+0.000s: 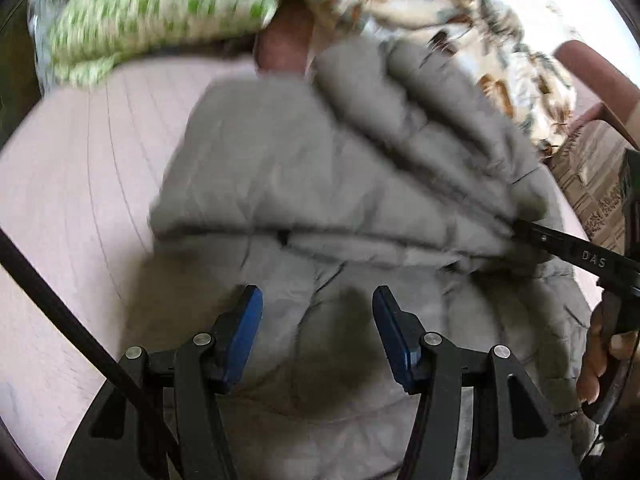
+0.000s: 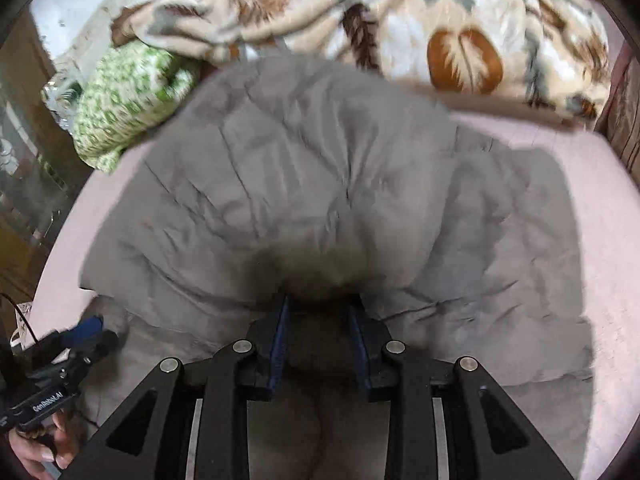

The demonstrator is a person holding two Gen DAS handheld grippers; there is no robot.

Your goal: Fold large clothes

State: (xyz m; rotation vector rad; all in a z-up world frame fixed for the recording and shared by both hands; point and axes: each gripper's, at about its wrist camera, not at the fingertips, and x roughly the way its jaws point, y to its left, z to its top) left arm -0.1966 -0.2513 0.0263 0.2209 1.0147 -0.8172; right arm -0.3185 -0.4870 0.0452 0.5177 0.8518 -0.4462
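Grey padded jacket (image 2: pixel 304 184), quilted and bulky, lies across a pale pink bed sheet (image 1: pixel 72 184), partly folded, with one thick layer doubled over the rest. In the right wrist view the right gripper (image 2: pixel 318 320) sits at six o'clock, its blue pads pressed into a raised fold of the jacket, so it appears clamped on the cloth. In the left wrist view the left gripper (image 1: pixel 318 312) hangs over the jacket's lower part with jaws spread wide, holding nothing. Risk, as a judgement: the puffy filling could spring back and undo the fold, or the slick fabric could slip from the pads if pulled sideways (both pictures are motion-blurred). Only the left view shows the right tool's finger reaching in from three o'clock to the fold's edge; only the right view shows the jacket's far half spread toward three o'clock, with a patterned blanket (image 2: pixel 440 20) at twelve o'clock and a green-checked pillow (image 2: pixel 128 104) at ten.
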